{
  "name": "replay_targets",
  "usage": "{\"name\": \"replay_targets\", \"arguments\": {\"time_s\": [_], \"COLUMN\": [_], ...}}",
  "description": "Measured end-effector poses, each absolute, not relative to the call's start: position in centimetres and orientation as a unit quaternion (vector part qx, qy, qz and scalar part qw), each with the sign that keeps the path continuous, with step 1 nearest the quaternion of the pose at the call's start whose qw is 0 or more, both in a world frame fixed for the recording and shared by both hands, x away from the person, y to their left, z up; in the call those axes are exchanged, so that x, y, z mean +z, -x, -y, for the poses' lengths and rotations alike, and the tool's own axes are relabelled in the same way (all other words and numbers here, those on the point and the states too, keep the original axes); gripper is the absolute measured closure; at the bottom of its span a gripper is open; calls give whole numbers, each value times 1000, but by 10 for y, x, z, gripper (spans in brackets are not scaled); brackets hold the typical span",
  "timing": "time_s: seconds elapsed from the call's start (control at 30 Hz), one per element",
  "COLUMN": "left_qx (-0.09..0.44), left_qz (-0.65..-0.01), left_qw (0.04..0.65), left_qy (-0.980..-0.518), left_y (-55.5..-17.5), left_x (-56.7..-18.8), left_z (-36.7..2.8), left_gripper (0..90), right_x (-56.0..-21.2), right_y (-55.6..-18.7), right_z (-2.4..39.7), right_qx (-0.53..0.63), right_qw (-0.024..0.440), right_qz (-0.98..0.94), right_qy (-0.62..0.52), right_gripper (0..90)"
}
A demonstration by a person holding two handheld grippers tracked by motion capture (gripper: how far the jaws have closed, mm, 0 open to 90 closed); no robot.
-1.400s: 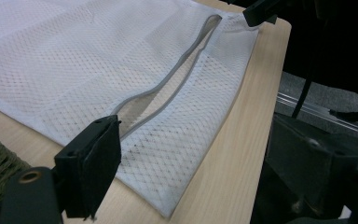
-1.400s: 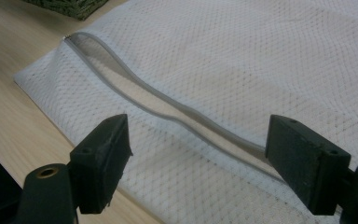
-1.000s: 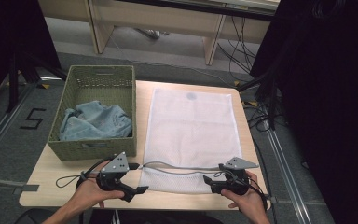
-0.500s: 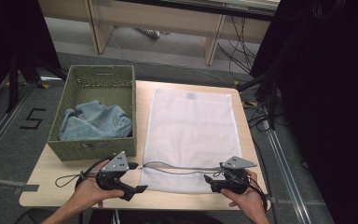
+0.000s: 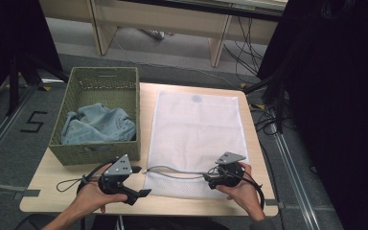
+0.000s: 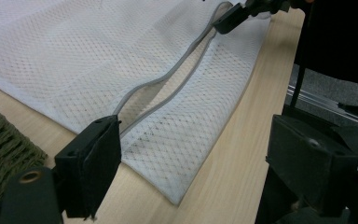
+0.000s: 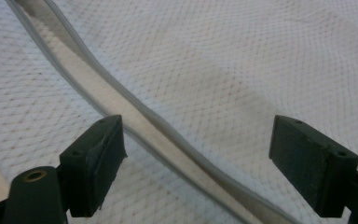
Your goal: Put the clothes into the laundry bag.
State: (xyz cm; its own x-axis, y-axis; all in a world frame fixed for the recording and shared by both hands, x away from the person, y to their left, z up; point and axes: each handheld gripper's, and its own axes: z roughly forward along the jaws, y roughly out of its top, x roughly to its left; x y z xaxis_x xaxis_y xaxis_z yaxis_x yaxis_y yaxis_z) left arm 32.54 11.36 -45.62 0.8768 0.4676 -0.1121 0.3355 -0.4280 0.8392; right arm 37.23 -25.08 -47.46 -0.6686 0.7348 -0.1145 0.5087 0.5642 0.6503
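High view first: two hands are holding grippers at the near edge of the table [image 5: 48, 191]. The left gripper [image 5: 141, 193] is sitting just off the near-left corner of the white mesh laundry bag [image 5: 196, 129], its jaws standing wide apart and gripping nothing; in the left gripper view they are spreading over the bag's corner [image 6: 177, 154] and bare wood. The right gripper [image 5: 206, 178] is hovering at the bag's near-right end, its jaws likewise parted and empty, straddling the grey zipper opening [image 7: 135, 112] in the right gripper view. That opening [image 5: 172, 171] is gaping slightly, running across the bag's near end between the two grippers. Farther back on the left, a green woven basket [image 5: 100, 79] is sitting beside the bag, holding crumpled light blue denim clothing [image 5: 98, 125].
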Motion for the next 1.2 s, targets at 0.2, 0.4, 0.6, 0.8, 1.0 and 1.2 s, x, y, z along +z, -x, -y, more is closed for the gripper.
{"name": "replay_targets", "arguments": {"time_s": [0.2, 0.4, 0.6, 0.8, 1.0, 1.2], "left_qx": [68, 64, 64, 67, 71, 71], "left_qz": [-241, -249, -243, -244, -240, -240], "left_qw": [477, 476, 477, 474, 472, 474], "left_qy": [-843, -841, -842, -843, -845, -844], "left_y": [-325, -325, -326, -325, -326, -326], "left_x": [-455, -455, -455, -454, -455, -455], "left_z": [-115, -115, -116, -116, -116, -116], "left_gripper": [168, 168, 168, 168, 169, 170], "right_x": [-482, -491, -498, -494, -495, -496], "right_y": [-389, -397, -403, -413, -412, -415], "right_z": [237, 226, 218, 230, 226, 220], "right_qx": [282, 267, 254, 225, 228, 224], "right_qw": [190, 183, 196, 225, 217, 227], "right_qz": [-874, -887, -890, -894, -895, -900], "right_qy": [-346, -328, -323, -315, -318, -298], "right_gripper": [222, 224, 308, 502, 631, 722]}}
